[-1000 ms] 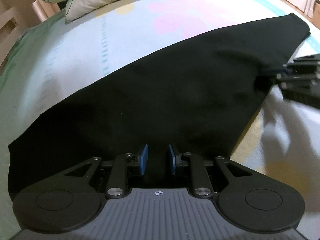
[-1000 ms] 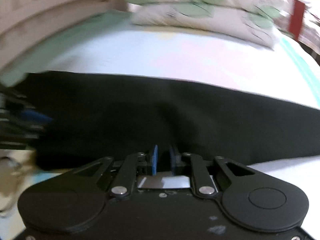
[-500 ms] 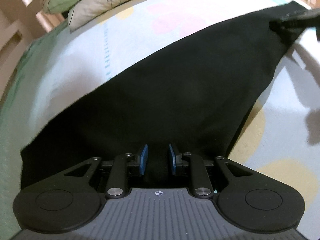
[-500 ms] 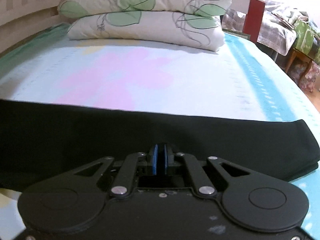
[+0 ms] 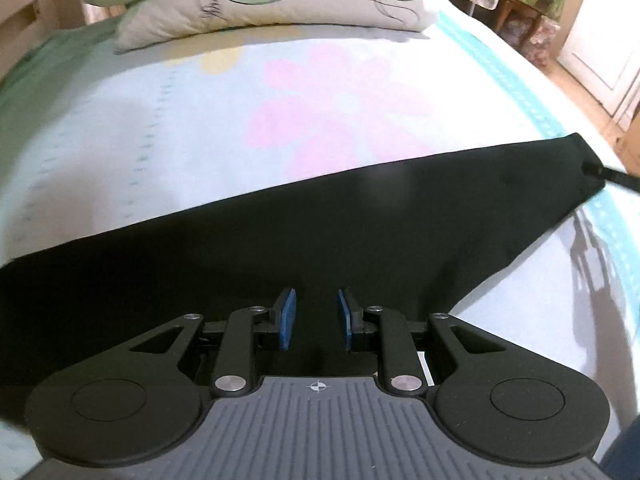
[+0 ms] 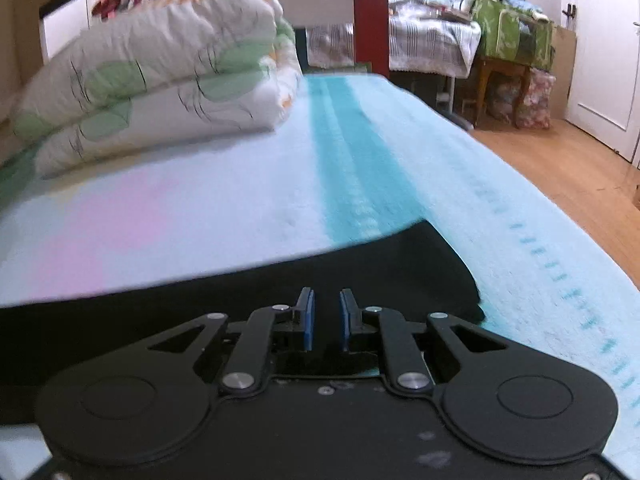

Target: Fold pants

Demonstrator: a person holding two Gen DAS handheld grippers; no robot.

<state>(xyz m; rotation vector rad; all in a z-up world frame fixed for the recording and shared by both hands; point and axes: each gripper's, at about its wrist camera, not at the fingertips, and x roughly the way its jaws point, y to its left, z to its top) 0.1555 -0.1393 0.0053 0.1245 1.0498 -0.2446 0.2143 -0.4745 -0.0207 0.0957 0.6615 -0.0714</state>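
Note:
Black pants [image 5: 320, 240] lie flat across the bed, stretched from left to right. My left gripper [image 5: 314, 318] is open just over the near edge of the pants, nothing between its blue pads. In the right wrist view the narrow end of the pants [image 6: 400, 264] lies under my right gripper [image 6: 326, 318], which is open with a small gap between the pads. The tip of the right gripper [image 5: 612, 174] shows at the pants' far right end in the left wrist view.
The bed sheet [image 5: 160, 140] is pale blue with pink flowers and a teal stripe [image 6: 352, 168]. Leaf-print pillows [image 5: 260, 0] lie at the head of the bed [image 6: 160, 80]. The bed's right edge drops to a wooden floor [image 6: 560, 176]. Furniture stands beyond.
My right gripper, shut half a second ago, has opened and slid to the pants' right end. The left gripper stayed open; its view swung right.

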